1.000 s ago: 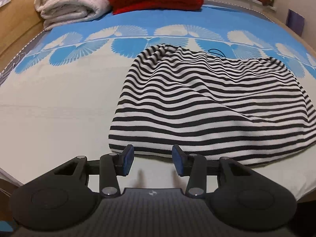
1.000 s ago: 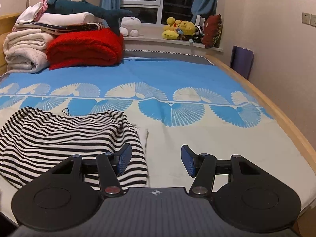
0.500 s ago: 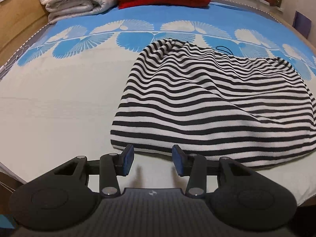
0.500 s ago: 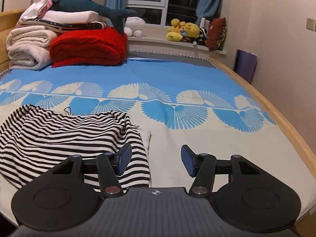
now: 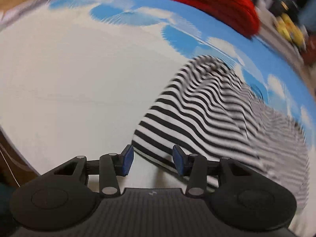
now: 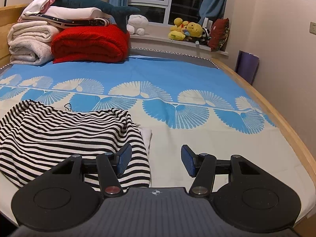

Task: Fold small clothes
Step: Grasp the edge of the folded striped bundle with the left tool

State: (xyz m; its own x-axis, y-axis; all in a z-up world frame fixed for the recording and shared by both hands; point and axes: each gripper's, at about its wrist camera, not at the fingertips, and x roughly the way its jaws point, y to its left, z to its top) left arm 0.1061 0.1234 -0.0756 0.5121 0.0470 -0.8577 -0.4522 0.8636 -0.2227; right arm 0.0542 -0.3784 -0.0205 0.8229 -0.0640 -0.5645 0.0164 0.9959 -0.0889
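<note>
A black-and-white striped garment (image 5: pixel 207 114) (image 6: pixel 65 138) lies spread on the bed near its front edge. In the blurred, tilted left wrist view my left gripper (image 5: pixel 153 161) hovers at the garment's near left corner, open, and the striped hem shows in the gap between its blue pads (image 5: pixel 126 161) without being pinched. My right gripper (image 6: pixel 156 161) stands open over the garment's near right corner. Its left pad (image 6: pixel 123 161) is above the stripes and its right pad is above bare sheet. A white inner layer (image 6: pixel 147 138) peeks out at the right edge.
The bed sheet (image 6: pixel 158 75) is blue and cream with fan patterns. Folded white blankets (image 6: pixel 29 43), a red blanket (image 6: pixel 90 43) and a plush shark (image 6: pixel 94 6) are stacked at the far left. Plush toys (image 6: pixel 187 29) line the windowsill. The wooden bed frame (image 6: pixel 276 114) runs along the right.
The left wrist view has rolled and shifted, now blurred, with the garment's left corner between the fingers instead of ahead of them. The right gripper has barely moved.
</note>
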